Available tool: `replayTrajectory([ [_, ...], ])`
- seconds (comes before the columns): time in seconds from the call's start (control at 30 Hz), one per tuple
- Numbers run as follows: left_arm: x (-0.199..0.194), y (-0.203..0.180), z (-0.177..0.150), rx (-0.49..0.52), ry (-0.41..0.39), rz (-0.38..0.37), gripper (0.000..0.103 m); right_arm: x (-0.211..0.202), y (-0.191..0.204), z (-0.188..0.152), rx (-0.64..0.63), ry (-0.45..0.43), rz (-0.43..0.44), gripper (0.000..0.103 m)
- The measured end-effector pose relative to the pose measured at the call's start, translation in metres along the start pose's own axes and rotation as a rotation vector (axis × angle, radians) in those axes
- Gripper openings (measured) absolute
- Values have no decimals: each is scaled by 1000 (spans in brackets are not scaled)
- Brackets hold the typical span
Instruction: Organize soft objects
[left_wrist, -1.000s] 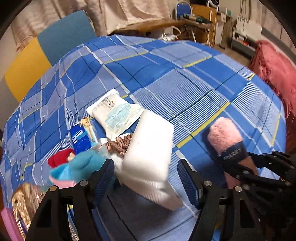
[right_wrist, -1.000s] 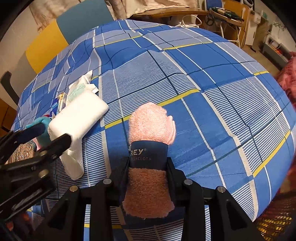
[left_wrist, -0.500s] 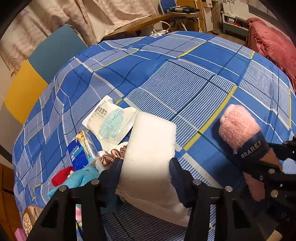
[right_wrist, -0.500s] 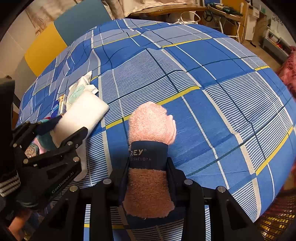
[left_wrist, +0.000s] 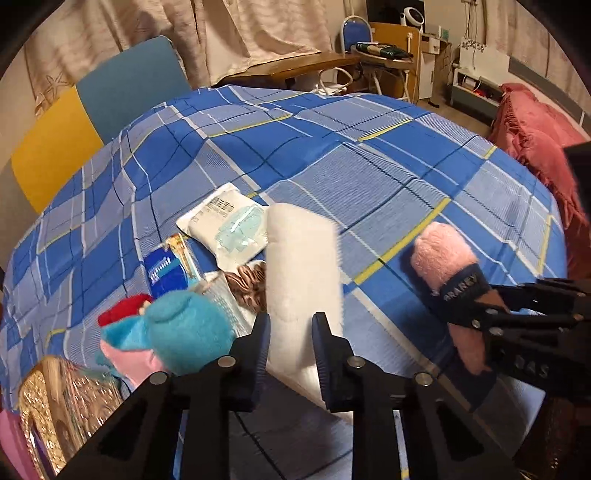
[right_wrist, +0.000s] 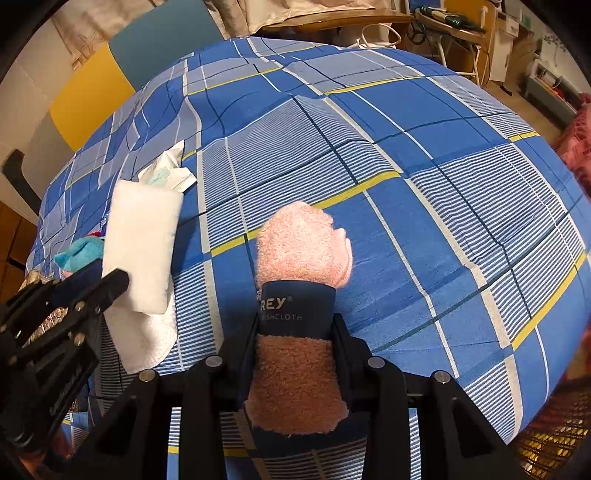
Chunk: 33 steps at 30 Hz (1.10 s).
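While the left gripper (left_wrist: 290, 345) pinches the near end of a white folded cloth (left_wrist: 301, 266), its blue-padded fingers (left_wrist: 258, 343) press in on either side so that the cloth narrows sharply between them. That cloth is a thick, plain white pad with a soft nap, its far end raised off the blue plaid bedspread (left_wrist: 369, 177) and slightly blurred; a thinner white waffle-textured layer (right_wrist: 142, 339) hangs under it near the grip. Seen from the right wrist camera, the pad stands on edge, leaning over the bedspread's left part.

Clamped in the right gripper (right_wrist: 295, 343) is a rolled pink washcloth (right_wrist: 301, 251), fluffy and pale, bound by a dark navy paper band (right_wrist: 295, 306) printed with white lettering. Its rounded free end pokes forward beyond the fingers and sits over a solid blue square just past a yellow stripe.

Left of the white pad lie a sealed clear packet (left_wrist: 225, 225) with pale green contents, a blue printed pouch (left_wrist: 166, 269), a brown satin scrunchie (left_wrist: 247, 284) and a turquoise plush toy (left_wrist: 177, 332) with a red patch and pink underside.
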<state>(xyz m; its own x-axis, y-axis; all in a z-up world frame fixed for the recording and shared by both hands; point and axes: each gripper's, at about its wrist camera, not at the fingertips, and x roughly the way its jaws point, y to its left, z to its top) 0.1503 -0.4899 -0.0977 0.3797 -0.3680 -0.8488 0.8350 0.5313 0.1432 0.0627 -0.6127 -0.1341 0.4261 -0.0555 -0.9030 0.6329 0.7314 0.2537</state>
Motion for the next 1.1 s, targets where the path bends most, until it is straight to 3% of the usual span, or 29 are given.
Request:
replayTrajectory([
  [0.23,-20,-7,-30,-26,-19,-76,22,-1,-1,0,6,4,8,38],
  [0.47,-35,-8,-82,-148,-28,-117,22,-1,-1,0,9,7,15,38],
  [0.5,-38,-9,-91,-167,-33,-110,23,-1,-1,0,10,7,16,38],
  [0.57,-45,-11,-108,-192,-36,-117,40,-1,-2,-1,13,8,18,38],
  [0.67,-54,-13,-126,-240,-25,-184,45,-2,-3,-1,11,8,15,38],
  [0.83,-54,-17,-113,-319,0,-255,53,-14,-6,1,4,-41,-10,38],
  [1.03,-25,-32,-72,-482,148,-389,60,-14,-25,6,74,-41,-15,38],
  [1.1,-17,-32,-61,-544,170,-372,65,-14,-29,7,90,-41,-16,38],
])
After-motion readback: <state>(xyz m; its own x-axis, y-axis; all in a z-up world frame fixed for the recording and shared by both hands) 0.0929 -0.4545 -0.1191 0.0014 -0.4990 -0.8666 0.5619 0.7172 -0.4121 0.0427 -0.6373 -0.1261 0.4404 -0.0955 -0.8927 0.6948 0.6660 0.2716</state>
